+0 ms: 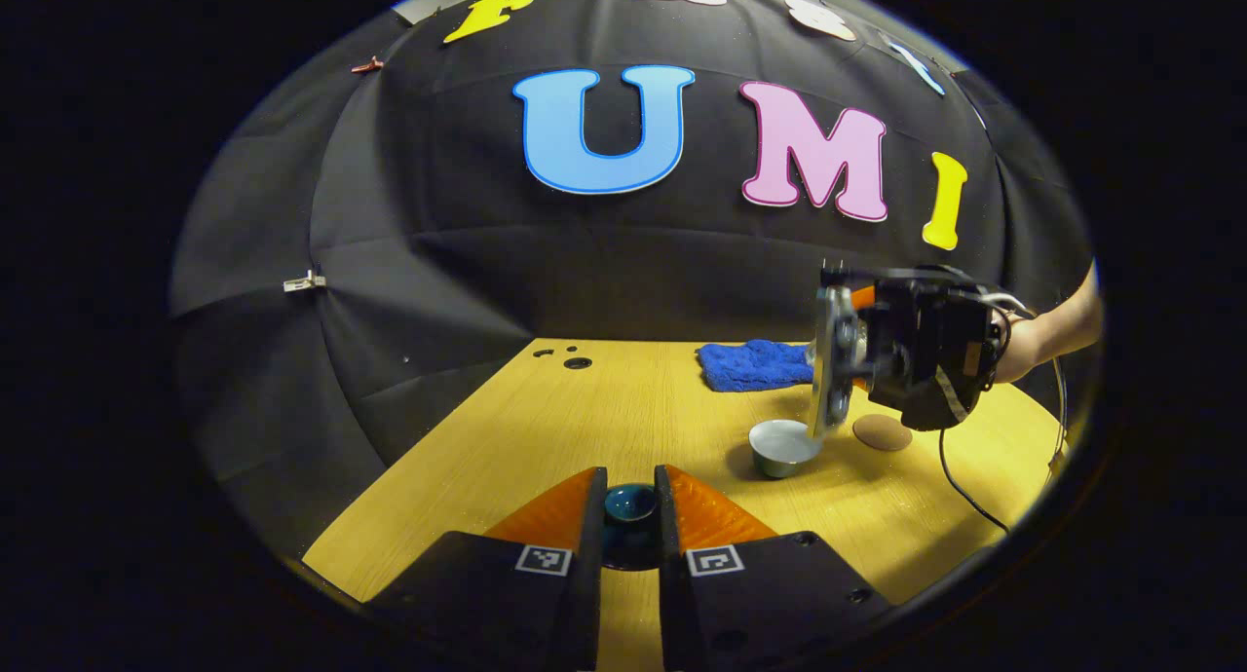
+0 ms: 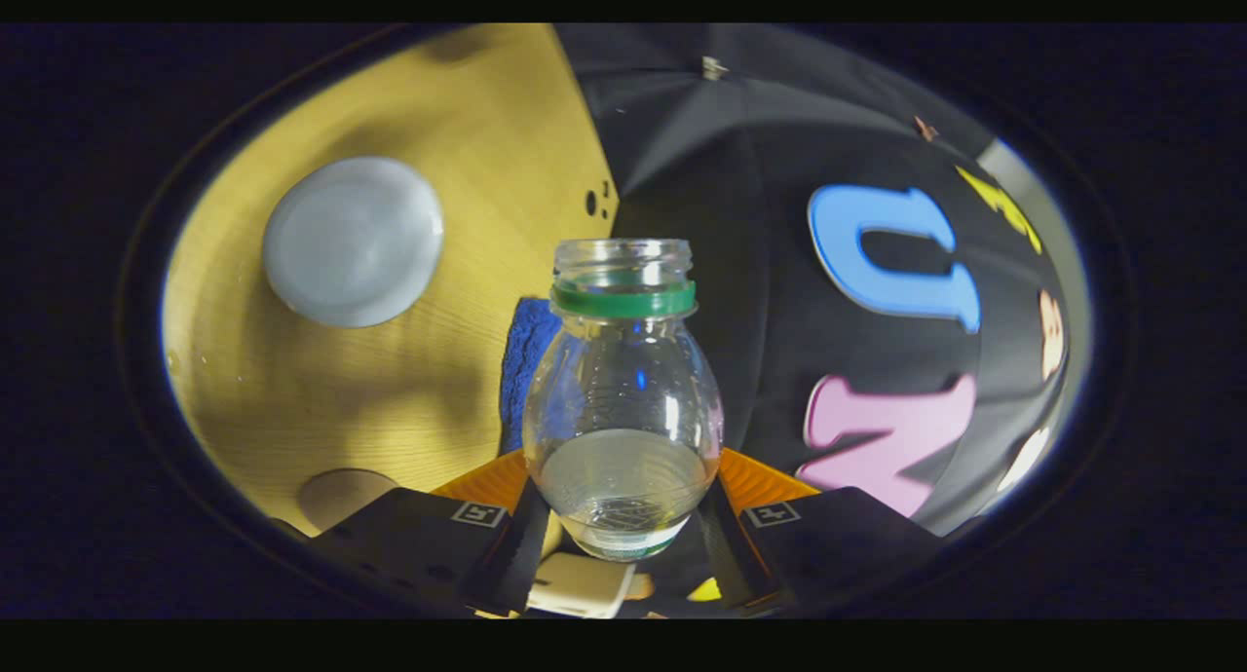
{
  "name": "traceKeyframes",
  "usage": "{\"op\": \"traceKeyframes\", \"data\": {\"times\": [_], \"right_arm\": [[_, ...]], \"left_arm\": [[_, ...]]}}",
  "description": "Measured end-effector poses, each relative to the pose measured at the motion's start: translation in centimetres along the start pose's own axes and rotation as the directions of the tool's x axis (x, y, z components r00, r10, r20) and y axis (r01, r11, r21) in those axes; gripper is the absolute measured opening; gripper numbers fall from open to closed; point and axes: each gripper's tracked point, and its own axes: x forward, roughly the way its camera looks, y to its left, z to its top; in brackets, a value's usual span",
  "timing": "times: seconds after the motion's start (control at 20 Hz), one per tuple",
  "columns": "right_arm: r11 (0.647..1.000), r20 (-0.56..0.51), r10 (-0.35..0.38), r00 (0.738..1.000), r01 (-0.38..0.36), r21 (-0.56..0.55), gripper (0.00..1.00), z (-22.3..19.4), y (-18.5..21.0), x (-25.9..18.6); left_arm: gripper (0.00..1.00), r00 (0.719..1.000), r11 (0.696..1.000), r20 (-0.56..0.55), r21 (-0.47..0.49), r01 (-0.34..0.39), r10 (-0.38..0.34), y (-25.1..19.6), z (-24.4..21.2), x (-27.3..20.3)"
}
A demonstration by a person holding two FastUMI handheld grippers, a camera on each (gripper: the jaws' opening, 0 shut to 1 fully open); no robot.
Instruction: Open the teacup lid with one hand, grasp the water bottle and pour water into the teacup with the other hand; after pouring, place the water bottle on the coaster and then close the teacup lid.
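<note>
In the left gripper view my left gripper (image 1: 629, 516) is low over the table's front, shut on the dark teal teacup lid (image 1: 629, 504). The open teacup (image 1: 782, 448) stands on the wooden table (image 1: 604, 409) to the right, pale inside. Just above its right rim a hand holds my right gripper (image 1: 857, 346), shut on the clear water bottle (image 1: 831, 390). In the right gripper view the capless, green-ringed bottle (image 2: 623, 399) sits between the fingers of the right gripper (image 2: 623, 516) with a little water at its base end. The teacup (image 2: 353, 241) lies beyond it to the upper left.
A round brown coaster (image 1: 882, 431) lies just right of the cup and also shows low in the right gripper view as the coaster (image 2: 341, 495). A blue cloth (image 1: 755, 363) lies at the table's back, behind the bottle. Small holes (image 1: 577, 362) mark the far left of the tabletop.
</note>
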Motion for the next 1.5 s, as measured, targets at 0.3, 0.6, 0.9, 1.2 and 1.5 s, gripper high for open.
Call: {"op": "traceKeyframes", "data": {"times": [0.3, 0.6, 0.9, 1.2, 1.5], "right_arm": [[0.801, -0.108, 0.051, 0.993, 0.024, 0.599, 0.73, -4.7, -5.4, -2.2], [0.376, -0.027, 0.139, 0.99, -0.028, 0.926, 0.74, -6.9, -4.6, -1.4], [0.052, 0.107, 0.103, 0.989, -0.113, 0.992, 0.74, -6.8, -1.2, -0.1], [0.047, 0.091, 0.139, 0.986, -0.098, 0.994, 0.75, -7.5, 2.5, 0.8], [0.05, 0.108, 0.158, 0.982, -0.117, 0.992, 0.8, -7.5, 4.0, 0.4]], "left_arm": [[0.28, 0.999, 1.0, 0.037, -0.012, 0.0, 0.0, -1.9, 2.5, -0.5], [0.28, 0.997, 0.998, 0.059, -0.03, 0.049, -0.048, -5.8, 3.5, 0.5], [0.28, 0.995, 0.994, 0.05, -0.07, 0.087, -0.084, -9.2, 1.9, 2.3], [0.25, 0.996, 0.996, 0.059, -0.065, 0.069, -0.065, -10.1, 1.9, 4.0], [0.29, 0.996, 0.997, 0.071, -0.054, 0.063, -0.059, -10.5, 2.4, 4.8]]}}
